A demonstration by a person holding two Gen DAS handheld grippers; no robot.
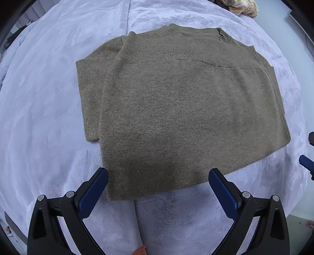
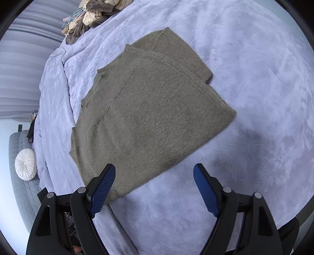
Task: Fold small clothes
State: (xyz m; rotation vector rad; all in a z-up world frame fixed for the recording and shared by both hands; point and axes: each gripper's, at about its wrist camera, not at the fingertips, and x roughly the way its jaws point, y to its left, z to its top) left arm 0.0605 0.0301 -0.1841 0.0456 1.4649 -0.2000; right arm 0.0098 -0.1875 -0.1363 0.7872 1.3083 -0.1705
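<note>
There it is, your olive-brown knit sweater (image 1: 176,102), lying flat on the lavender plush blanket (image 1: 43,98) with its ribbed collar at the far edge and one side already folded in, so a narrower layer peeks out along its left side in the left wrist view. Your left gripper (image 1: 158,181) hangs just over the near hem, jaws spread wide, blue pads bracketing the sweater's bottom edge, nothing between them. Over on the right wrist view, the sweater (image 2: 145,117) runs diagonally across the blanket (image 2: 255,78), and your right gripper (image 2: 154,176) hovers at its near corner, jaws wide apart too; the left blue pad sits over the knit, the right one over bare blanket, gripping nothing. A heap of cream and brown clothes (image 2: 92,17) waits at the far end of the bed, and a round white cushion (image 2: 25,164) rests on a grey quilted seat (image 2: 21,192) off to the side.
</note>
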